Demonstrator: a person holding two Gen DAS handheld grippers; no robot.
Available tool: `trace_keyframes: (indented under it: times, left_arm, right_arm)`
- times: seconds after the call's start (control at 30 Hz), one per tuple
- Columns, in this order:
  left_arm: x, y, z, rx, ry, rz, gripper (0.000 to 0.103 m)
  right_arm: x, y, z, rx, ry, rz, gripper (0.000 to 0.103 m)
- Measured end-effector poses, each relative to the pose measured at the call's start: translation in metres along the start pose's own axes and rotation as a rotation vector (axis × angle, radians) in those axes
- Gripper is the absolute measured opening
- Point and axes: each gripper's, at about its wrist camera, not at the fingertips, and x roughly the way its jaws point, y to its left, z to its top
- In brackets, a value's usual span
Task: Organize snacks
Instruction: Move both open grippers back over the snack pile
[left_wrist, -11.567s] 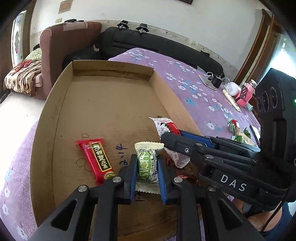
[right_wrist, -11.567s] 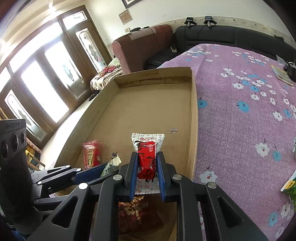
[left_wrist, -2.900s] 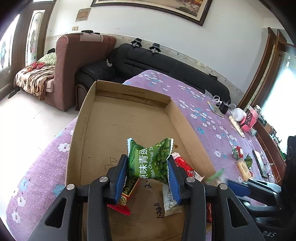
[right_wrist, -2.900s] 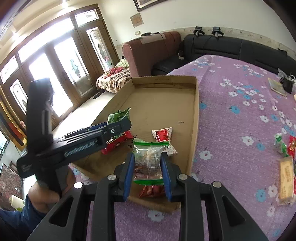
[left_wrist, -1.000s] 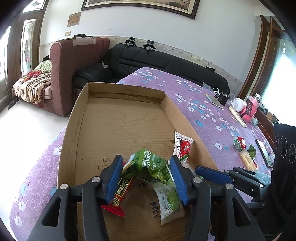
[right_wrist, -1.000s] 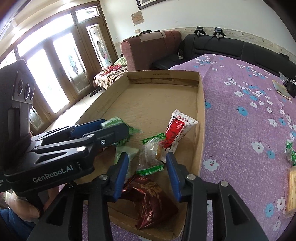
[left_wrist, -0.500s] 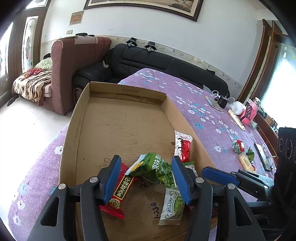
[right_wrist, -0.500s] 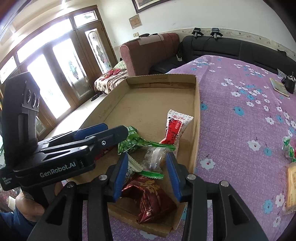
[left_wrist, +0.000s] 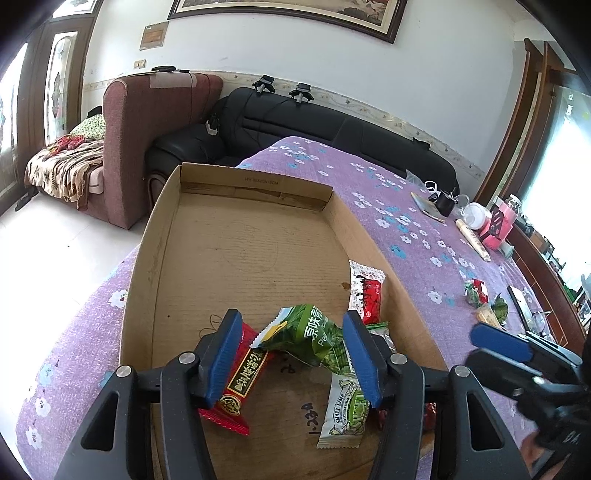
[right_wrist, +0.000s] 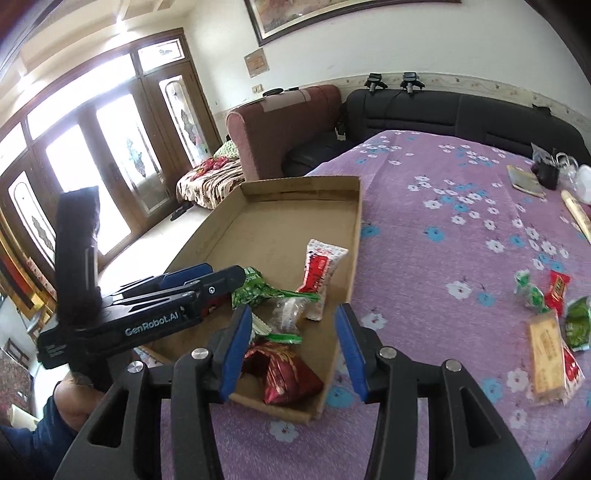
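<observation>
Left wrist view: left gripper (left_wrist: 291, 354), jaws apart, gripping nothing, hovers over the near end of the cardboard tray (left_wrist: 147, 266). Green pea packet (left_wrist: 314, 339) lies loose between the pads, atop a pale green packet (left_wrist: 347, 410). Red bar packet (left_wrist: 240, 376) at near left; red-and-white packet (left_wrist: 365, 291) against the right wall.

Right wrist view: right gripper (right_wrist: 295, 343), jaws opening, nothing between them, above the tray's near right corner. Dark red foil packet (right_wrist: 284, 373) and clear packet (right_wrist: 288, 314) below it. Loose snacks (right_wrist: 546, 325) remain on the purple floral tablecloth (right_wrist: 461, 221), well right of the tray.
</observation>
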Motion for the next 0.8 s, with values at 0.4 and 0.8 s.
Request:
trace_keyframes:
  times: [0.4, 0.8]
  left_arm:
    - [0.003, -0.004, -0.001, 0.015, 0.008, 0.05, 0.06]
    - [-0.014, -0.044, 0.008, 0.074, 0.004, -0.011, 0.06]
  right_arm:
    - [-0.04, -0.051, -0.007, 0.083, -0.032, -0.037, 0.06]
    - [-0.072, -0.177, -0.025, 0.394, -0.098, -0.24, 0.06]
